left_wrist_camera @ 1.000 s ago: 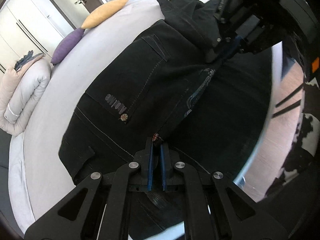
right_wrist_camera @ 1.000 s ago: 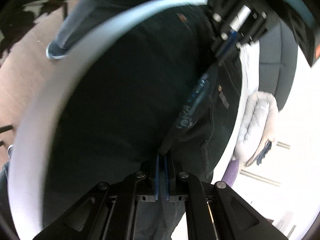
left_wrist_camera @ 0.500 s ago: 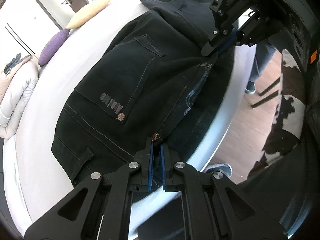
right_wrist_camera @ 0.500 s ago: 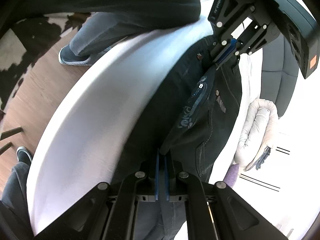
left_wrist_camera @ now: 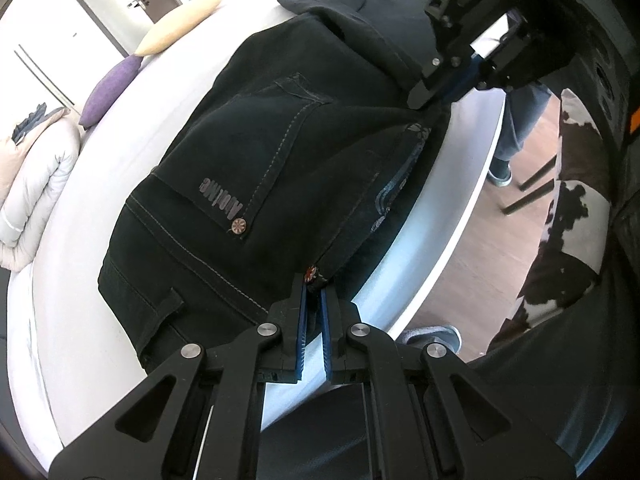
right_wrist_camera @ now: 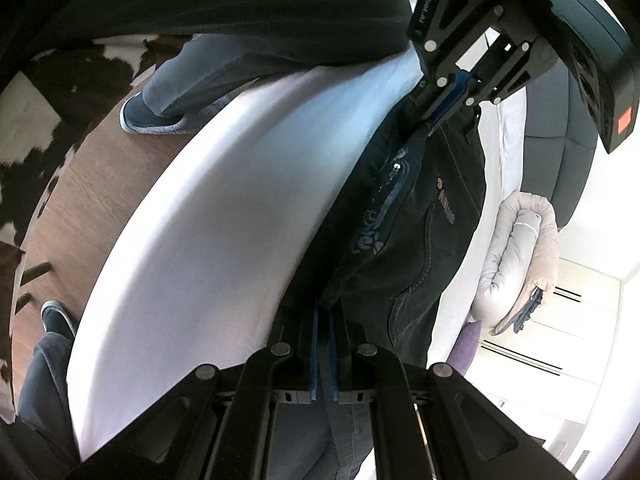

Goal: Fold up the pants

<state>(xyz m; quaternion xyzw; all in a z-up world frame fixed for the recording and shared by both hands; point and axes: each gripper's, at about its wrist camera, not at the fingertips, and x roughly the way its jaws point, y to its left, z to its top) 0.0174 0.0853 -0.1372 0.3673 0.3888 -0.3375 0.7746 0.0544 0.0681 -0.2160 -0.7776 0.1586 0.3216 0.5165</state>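
we pinch the pants (left_wrist_camera: 256, 184) at both ends of one edge — left claw (left_wrist_camera: 314, 300) and right claw (right_wrist_camera: 324, 316) clamped tight on cloth — so it stays taut over the bed (right_wrist_camera: 208, 216) edge.

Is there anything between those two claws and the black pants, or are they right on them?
Nothing visible stands between. The left claw is shut on the pants at one edge, and the right claw is shut on the same edge farther along. The pants lie on the white bed.
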